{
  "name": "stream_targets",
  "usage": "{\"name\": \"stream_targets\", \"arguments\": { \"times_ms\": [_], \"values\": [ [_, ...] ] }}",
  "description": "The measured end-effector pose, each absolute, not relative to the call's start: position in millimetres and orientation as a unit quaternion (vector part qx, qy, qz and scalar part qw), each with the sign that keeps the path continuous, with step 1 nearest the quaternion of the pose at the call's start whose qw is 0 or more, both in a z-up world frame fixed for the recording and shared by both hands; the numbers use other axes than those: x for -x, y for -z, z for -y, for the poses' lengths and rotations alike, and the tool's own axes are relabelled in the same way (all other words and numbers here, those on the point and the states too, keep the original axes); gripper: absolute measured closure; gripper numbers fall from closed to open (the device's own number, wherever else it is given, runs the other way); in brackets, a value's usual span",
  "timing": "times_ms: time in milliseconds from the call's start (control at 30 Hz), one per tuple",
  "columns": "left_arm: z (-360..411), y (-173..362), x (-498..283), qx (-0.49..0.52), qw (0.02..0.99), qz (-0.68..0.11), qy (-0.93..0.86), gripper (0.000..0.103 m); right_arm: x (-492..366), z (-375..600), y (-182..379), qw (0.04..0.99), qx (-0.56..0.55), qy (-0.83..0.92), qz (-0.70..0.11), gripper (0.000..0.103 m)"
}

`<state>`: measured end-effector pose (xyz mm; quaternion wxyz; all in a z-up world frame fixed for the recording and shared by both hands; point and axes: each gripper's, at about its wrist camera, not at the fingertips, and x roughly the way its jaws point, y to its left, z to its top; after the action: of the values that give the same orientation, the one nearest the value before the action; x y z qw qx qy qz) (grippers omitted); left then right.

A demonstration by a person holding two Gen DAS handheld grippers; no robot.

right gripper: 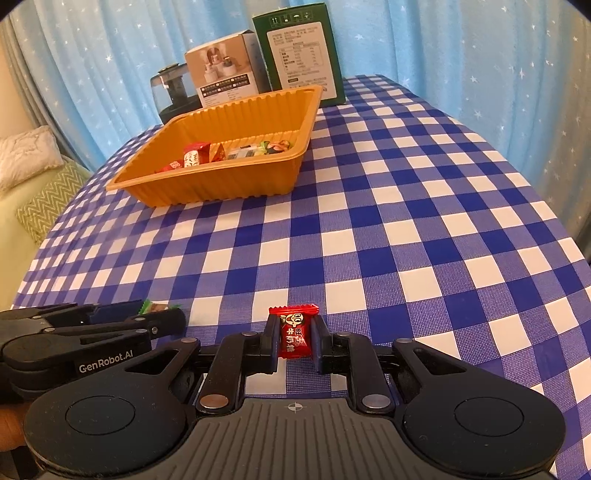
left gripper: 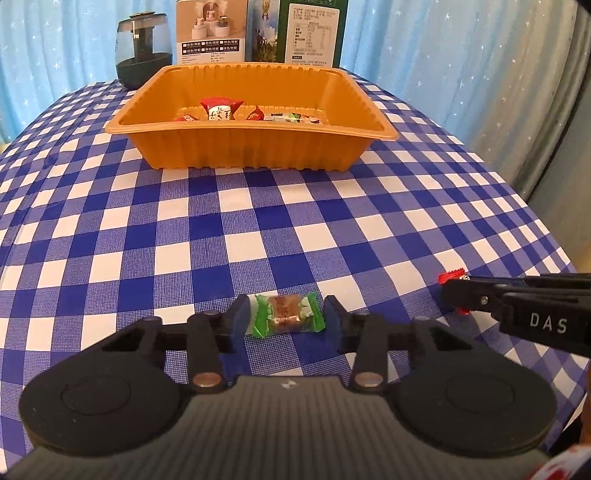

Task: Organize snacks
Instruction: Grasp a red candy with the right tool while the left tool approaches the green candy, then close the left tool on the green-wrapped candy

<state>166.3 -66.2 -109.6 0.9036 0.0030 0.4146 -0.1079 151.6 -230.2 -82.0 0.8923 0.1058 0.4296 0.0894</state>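
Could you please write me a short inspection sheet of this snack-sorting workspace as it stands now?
Surface: blue-and-white checked tablecloth covering the table.
Job's things: orange tray holding several wrapped snacks; green-wrapped candy and red-wrapped candy outside it, near the table's front.
Clutter: dark round appliance, white box and green box behind the tray.
Grippers: left gripper straddles the green-wrapped candy, pads at its ends; right gripper shut on the red-wrapped candy.
Cables: nothing seen.
Surroundings: blue star-print curtain; cushions at one side.
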Motion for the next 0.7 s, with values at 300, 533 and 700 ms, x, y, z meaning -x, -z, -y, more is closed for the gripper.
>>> {"name": "stream_targets", "arguments": {
  "times_ms": [300, 533, 700],
  "values": [
    [62, 104, -160, -0.01, 0.904, -0.415, 0.105, 0.078, -151, 229, 80, 0.894, -0.105, -0.091, -0.426, 0.085],
    [46, 89, -143, 0.009, 0.906, -0.412, 0.096, 0.078, -146, 224, 71, 0.897, -0.103, -0.101, -0.418, 0.085],
    [37, 74, -132, 0.022, 0.91, -0.405, 0.089, 0.078, -140, 216, 60, 0.9, -0.101, -0.111, -0.41, 0.085]
  ]
}}
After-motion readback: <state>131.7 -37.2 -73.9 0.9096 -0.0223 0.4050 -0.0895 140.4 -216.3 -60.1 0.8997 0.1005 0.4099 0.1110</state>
